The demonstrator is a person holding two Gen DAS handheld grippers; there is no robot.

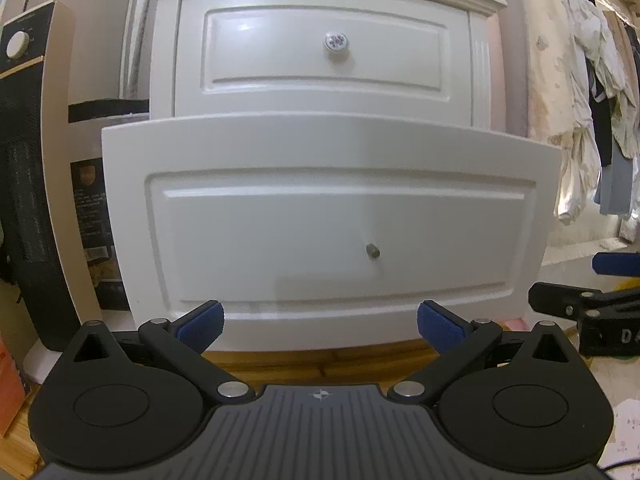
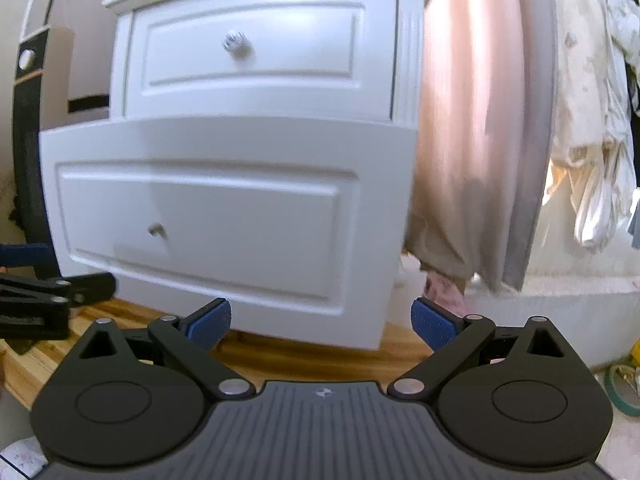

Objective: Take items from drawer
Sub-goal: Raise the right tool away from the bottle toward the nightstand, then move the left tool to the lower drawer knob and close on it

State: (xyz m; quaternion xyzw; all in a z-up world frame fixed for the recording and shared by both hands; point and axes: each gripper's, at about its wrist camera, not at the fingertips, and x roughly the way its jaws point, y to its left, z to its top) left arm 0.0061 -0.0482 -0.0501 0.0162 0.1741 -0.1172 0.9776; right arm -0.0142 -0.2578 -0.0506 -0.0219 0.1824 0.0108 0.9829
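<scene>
Low before the white nightstand (image 1: 320, 12), the left gripper (image 1: 320, 326) hangs with its blue pads (image 1: 202, 326) spread wide, nothing between them; it sits just off the lower edge of the pulled-out bottom drawer (image 1: 328, 220), not touching it. That drawer's front panel stands forward of the cabinet face and carries only a small metal stud (image 1: 373, 251) where a knob would be. From this low angle the drawer's inside is hidden, so any items in it cannot be seen. Above it the upper drawer (image 1: 324, 46) is flush and closed, with a round patterned knob (image 1: 336, 42). Right gripper (image 2: 321, 324) likewise spread, pads (image 2: 210, 324) empty, level with the drawer's bottom right corner and over the wood floor (image 2: 304, 354); each gripper shows at the edge of the other's view. Further out: a dark tower heater (image 1: 24, 184) with a white dial stands at the nightstand's left side, a box (image 1: 90, 216) with printed text between the two. A pinkish curtain (image 2: 476, 128) hangs just beside the nightstand's right side, with pale clothing (image 1: 592, 92) hanging beyond it. A green tape roll (image 2: 620, 390) lies on the floor at far right.
</scene>
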